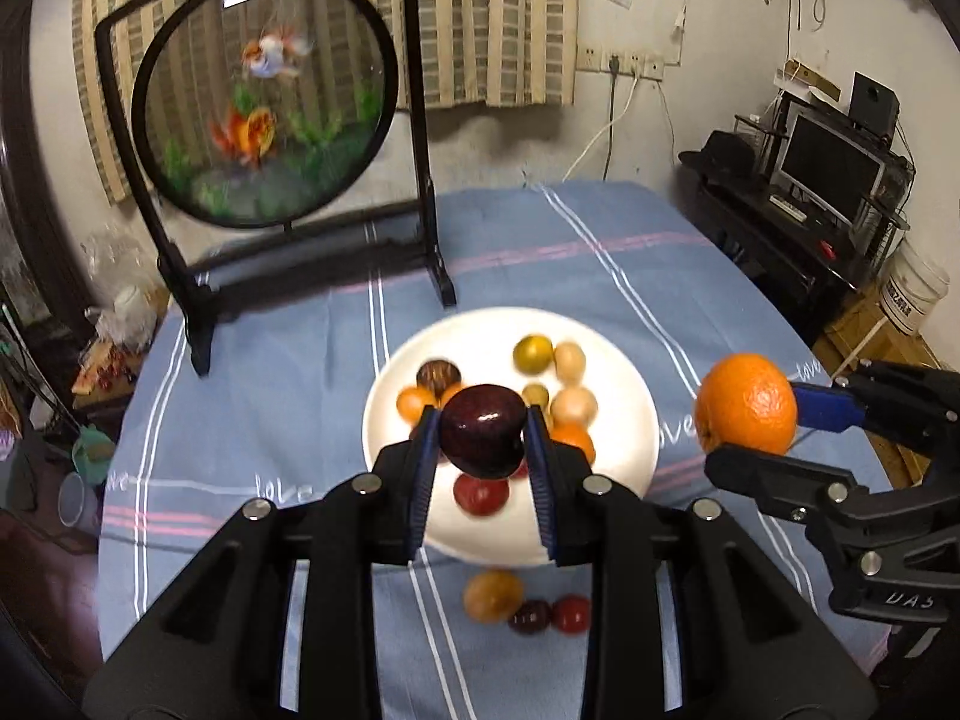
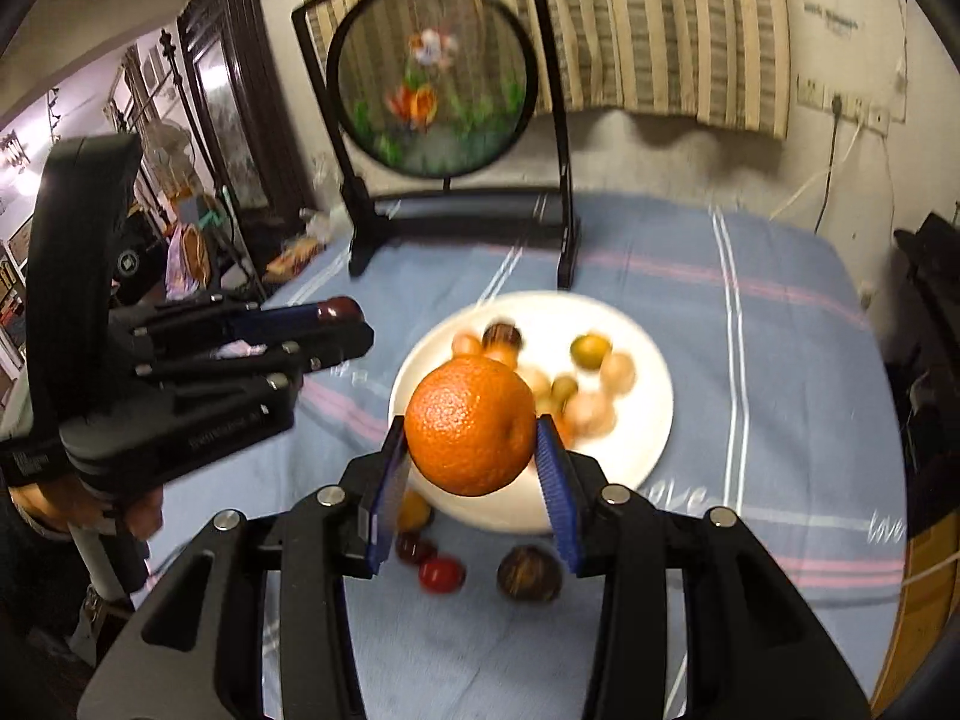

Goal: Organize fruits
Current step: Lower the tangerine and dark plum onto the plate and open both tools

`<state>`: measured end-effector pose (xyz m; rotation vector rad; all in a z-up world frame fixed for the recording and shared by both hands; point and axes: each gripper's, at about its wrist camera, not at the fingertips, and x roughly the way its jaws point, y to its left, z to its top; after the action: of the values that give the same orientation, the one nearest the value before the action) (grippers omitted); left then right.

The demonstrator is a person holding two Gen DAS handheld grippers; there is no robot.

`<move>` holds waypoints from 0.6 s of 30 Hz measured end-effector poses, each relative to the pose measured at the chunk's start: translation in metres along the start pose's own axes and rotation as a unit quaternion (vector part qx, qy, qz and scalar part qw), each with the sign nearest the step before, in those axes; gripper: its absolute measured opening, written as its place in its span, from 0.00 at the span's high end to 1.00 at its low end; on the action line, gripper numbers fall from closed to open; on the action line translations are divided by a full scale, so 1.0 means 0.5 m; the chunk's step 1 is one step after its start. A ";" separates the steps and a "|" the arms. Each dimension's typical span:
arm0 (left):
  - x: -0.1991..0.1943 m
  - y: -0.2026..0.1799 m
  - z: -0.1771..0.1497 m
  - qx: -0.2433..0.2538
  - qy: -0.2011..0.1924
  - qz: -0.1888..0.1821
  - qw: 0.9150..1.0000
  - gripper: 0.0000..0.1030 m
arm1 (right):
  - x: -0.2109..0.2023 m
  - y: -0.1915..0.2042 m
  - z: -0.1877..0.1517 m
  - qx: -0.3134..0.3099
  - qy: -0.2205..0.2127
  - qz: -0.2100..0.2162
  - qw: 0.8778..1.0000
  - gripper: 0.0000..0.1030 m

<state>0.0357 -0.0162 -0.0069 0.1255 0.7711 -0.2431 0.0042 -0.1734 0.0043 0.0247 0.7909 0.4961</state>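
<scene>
My left gripper (image 1: 483, 441) is shut on a dark purple fruit (image 1: 483, 429), held above the white plate (image 1: 624, 456). My right gripper (image 2: 474, 450) is shut on an orange (image 2: 471, 423), also lifted over the plate (image 2: 642, 420). The left wrist view shows the orange (image 1: 747, 405) and the right gripper (image 1: 774, 429) off to the right of the plate. In the right wrist view the left gripper (image 2: 348, 327) is at the left with the purple fruit (image 2: 339, 309) at its tip. Several small fruits lie on the plate. A few more rest on the cloth near its front rim (image 1: 528, 606).
A blue striped cloth (image 1: 270, 408) covers the table. A round goldfish screen on a black stand (image 1: 264, 102) rises at the back left. A dark brown fruit (image 2: 528, 573) lies on the cloth. A desk with a monitor (image 1: 834, 168) is to the right.
</scene>
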 end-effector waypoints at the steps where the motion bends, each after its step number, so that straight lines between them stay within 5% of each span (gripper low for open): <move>1: 0.003 -0.002 0.009 0.000 -0.001 0.000 1.000 0.72 | 0.004 -0.005 0.012 -0.001 -0.002 -0.003 1.000 0.59; 18: 0.130 0.015 0.026 0.002 0.040 0.013 0.999 0.72 | 0.094 -0.054 0.054 0.005 0.024 -0.005 1.000 0.59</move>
<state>0.0913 -0.0224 -0.0431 0.1496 0.8470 -0.2160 0.0621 -0.1722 -0.0137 0.0177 0.8402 0.4850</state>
